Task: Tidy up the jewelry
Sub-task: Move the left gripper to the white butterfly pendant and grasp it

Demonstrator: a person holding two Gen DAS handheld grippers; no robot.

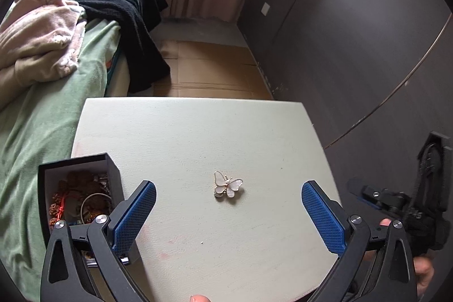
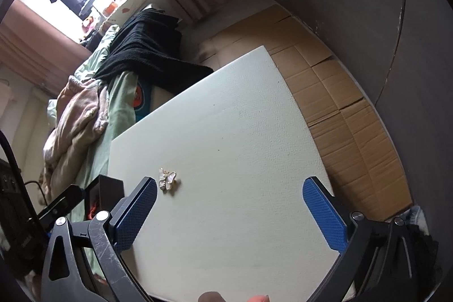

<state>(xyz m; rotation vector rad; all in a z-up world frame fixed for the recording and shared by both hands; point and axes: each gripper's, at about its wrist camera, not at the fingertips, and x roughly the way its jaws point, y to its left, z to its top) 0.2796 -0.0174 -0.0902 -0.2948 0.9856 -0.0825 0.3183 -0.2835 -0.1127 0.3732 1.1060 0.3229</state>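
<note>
while both claws gape empty, butterfly brooch (image 1: 228,188) on table (image 1: 198,132), jewelry box (image 1: 76,188) alongside

Left hand-held gripper (image 1: 228,212) and right hand-held gripper (image 2: 230,212) gape wide

Both your wrist cameras look steeply down, close over the white board (image 1: 198,137); they share the butterfly brooch (image 1: 228,188) and black box (image 2: 109,188).

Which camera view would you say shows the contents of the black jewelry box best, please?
The left wrist view: it looks down into the open black box, showing brown beads and a ring-shaped piece inside. The right wrist view shows only its dark outer corner behind that gripper's finger; the inside is hidden.
</note>
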